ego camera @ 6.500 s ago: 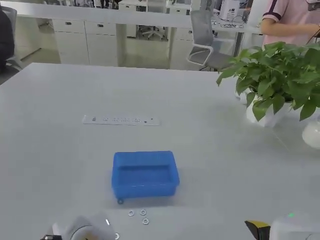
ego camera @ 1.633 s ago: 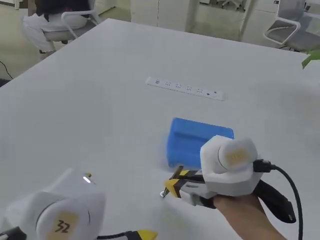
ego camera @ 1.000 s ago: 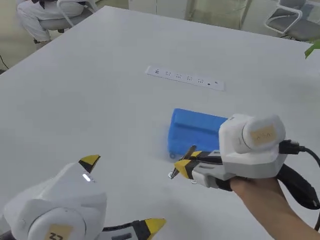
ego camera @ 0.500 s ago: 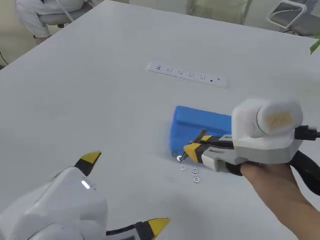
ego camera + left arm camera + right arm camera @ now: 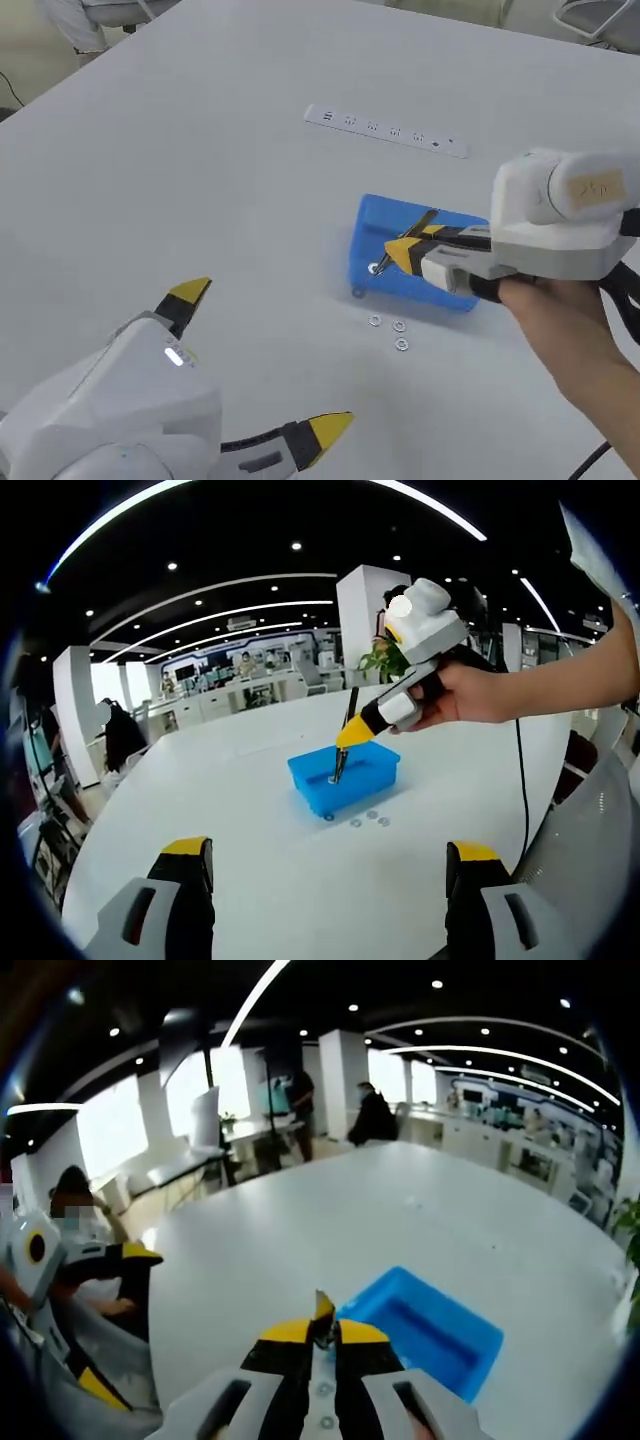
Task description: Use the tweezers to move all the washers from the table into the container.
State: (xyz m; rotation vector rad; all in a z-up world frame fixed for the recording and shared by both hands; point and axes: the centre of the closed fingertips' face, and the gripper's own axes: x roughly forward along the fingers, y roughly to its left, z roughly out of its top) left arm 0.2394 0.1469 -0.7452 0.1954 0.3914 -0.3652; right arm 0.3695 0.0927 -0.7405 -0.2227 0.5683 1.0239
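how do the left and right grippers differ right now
The left gripper is open and holds nothing; the right gripper is shut on the tweezers. The left gripper hangs over bare table; the right gripper's tweezers reach over the blue container. Both have yellow-tipped jaws.

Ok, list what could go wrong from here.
1. The tweezers tip hangs right at the blue container's near wall. Whatever it carries, seemingly a washer, could fall outside if released now.
2. Three washers lie on the table close to that wall, so reaching for them may nudge the container or scatter them.
3. The right gripper pinches the thin tweezers between its tips, so they might twist or slip.
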